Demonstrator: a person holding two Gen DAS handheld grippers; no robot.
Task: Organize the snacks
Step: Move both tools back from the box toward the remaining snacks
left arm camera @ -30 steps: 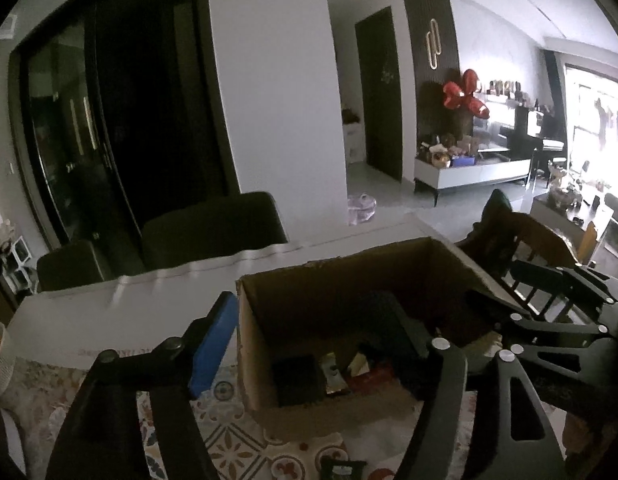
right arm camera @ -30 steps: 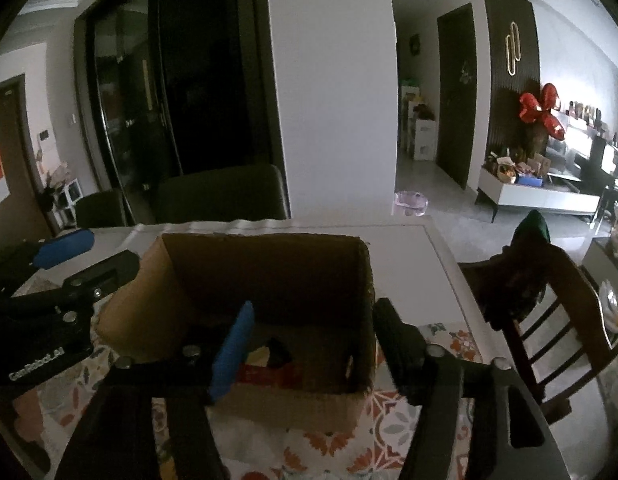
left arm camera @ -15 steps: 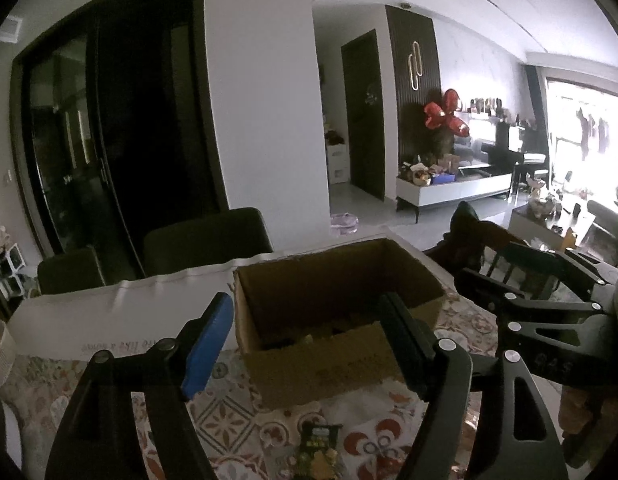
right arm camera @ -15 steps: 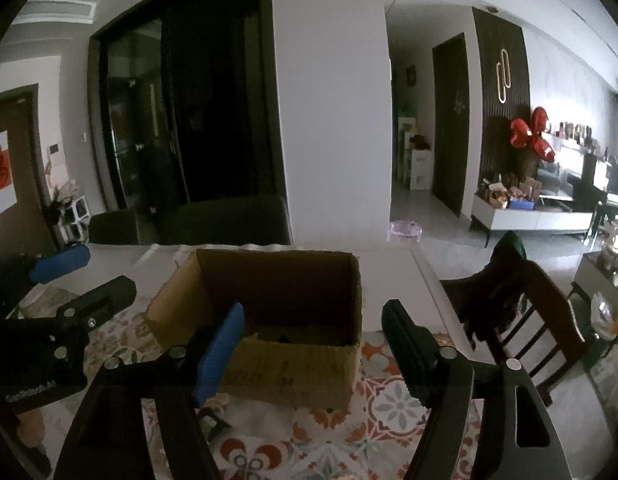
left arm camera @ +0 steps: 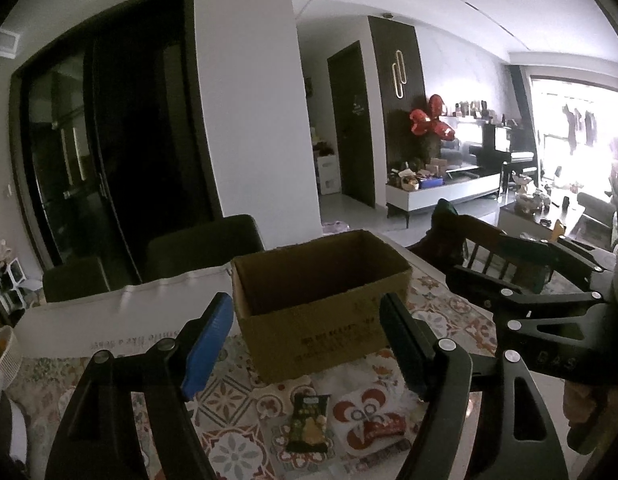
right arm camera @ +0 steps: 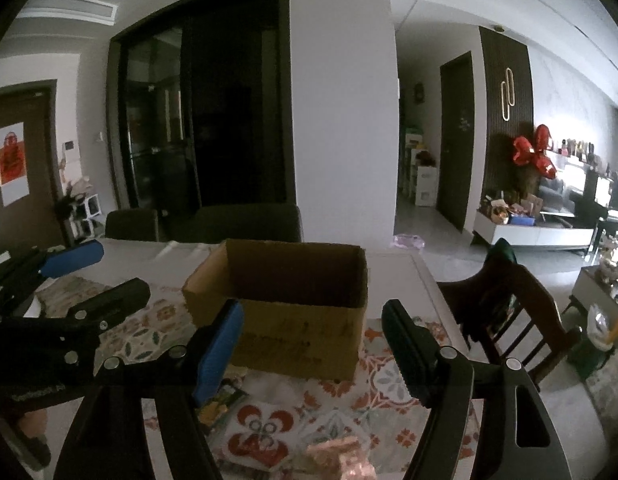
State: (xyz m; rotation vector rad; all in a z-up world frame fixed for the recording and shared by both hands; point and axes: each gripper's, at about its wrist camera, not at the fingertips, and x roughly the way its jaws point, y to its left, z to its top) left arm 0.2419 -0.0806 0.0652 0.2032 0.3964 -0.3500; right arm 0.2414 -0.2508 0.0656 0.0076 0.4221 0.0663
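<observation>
An open cardboard box [left arm camera: 329, 312] stands on the patterned tablecloth; it also shows in the right wrist view [right arm camera: 293, 316]. My left gripper [left arm camera: 309, 344] is open and empty, held back from the box's near side. A dark green snack packet [left arm camera: 309, 424] lies on the cloth below it, with a red packet [left arm camera: 383, 428] to its right. My right gripper [right arm camera: 313, 344] is open and empty in front of the box. A green-yellow packet [right arm camera: 221, 398] lies by its left finger and a pink packet [right arm camera: 341, 460] lies at the bottom edge.
A wooden chair [right arm camera: 505, 320] stands at the table's right side. Two dark chairs [left arm camera: 205, 244] stand behind the table. A white basket [left arm camera: 1, 348] sits at the far left edge. The other gripper shows at the left [right arm camera: 69, 312] in the right wrist view.
Both grippers have pulled back and up from inside the box. The box now looks smaller and loose packets on the cloth have come into view.
</observation>
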